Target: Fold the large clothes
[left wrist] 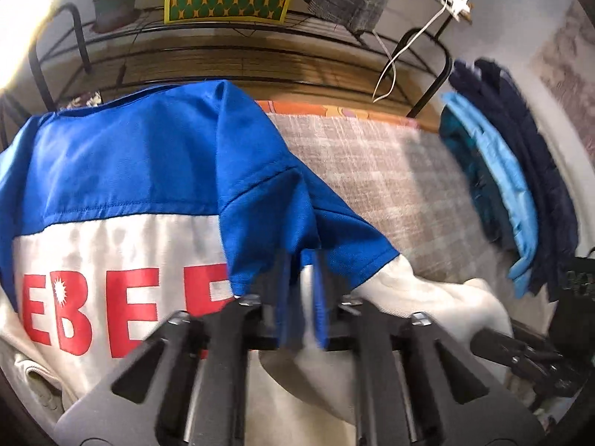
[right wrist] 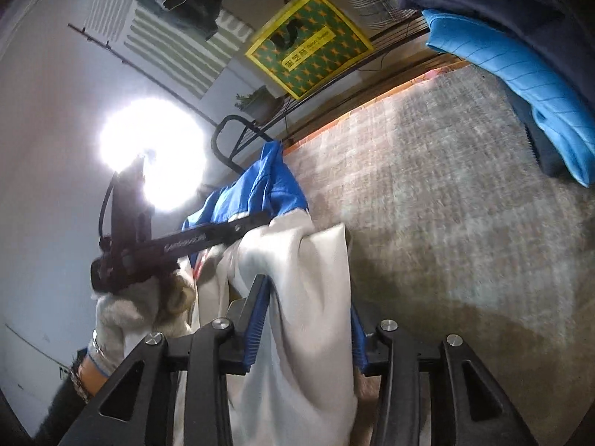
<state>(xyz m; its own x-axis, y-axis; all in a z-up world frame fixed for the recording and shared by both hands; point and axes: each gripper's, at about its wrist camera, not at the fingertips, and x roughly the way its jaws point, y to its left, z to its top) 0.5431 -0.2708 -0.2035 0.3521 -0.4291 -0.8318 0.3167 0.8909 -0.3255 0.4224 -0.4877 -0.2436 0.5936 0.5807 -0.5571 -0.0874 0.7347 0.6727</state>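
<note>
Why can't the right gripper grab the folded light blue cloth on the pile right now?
Probably because the right gripper is already shut on the blue and white jacket, and the light blue cloth lies apart, across the grey checked blanket.

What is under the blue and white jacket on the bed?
Under the blue and white jacket lies the grey checked blanket, which shows bare to its right. An orange patterned sheet shows at the far edge. Anything directly beneath the jacket is covered.

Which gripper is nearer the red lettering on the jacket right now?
Left. The left gripper grips the blue sleeve directly beside the red lettering. The right gripper holds white fabric of the jacket, farther off.
</note>
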